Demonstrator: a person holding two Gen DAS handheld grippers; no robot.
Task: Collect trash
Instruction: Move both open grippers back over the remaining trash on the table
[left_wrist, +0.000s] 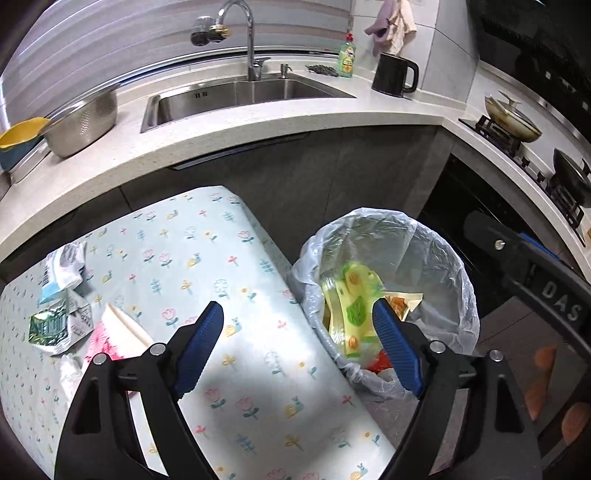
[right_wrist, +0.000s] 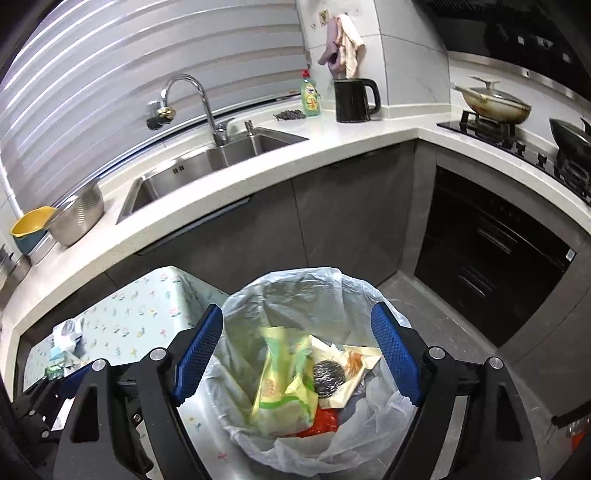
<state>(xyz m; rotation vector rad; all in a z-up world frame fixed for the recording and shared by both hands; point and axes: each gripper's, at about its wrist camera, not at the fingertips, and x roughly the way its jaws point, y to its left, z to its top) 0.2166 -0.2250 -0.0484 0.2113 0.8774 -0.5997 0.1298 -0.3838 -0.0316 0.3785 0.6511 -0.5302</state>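
Left wrist view: my left gripper (left_wrist: 297, 345) fills the lower frame, its ribbed blue pads spread wide with nothing between them. Below lies a small table (left_wrist: 221, 258) under a smooth, pale flower-print cloth. At the left edge sit leftover scraps: a crumpled white wrapper (left_wrist: 64, 267), a crushed green-and-white carton (left_wrist: 59, 325) and a pink-and-white paper cup (left_wrist: 118, 334) lying on its side, mouth toward the upper left. At centre right a round trash bin (left_wrist: 443, 258), lined with a thin clear bag, stands just beside the table; in it a glossy yellow-green snack bag (left_wrist: 347, 302) runs lengthwise from top to bottom of the frame. My right gripper's black arm (left_wrist: 535, 284) crosses the right edge.

Right wrist view: my right gripper (right_wrist: 297, 345) hangs over the bin (right_wrist: 288, 291), jaws wide apart and empty. Only here do I see a round steel scouring ball (right_wrist: 330, 377) resting against the snack bag (right_wrist: 284, 384), with red packaging (right_wrist: 321, 424) beneath. The cup is hidden in this view.
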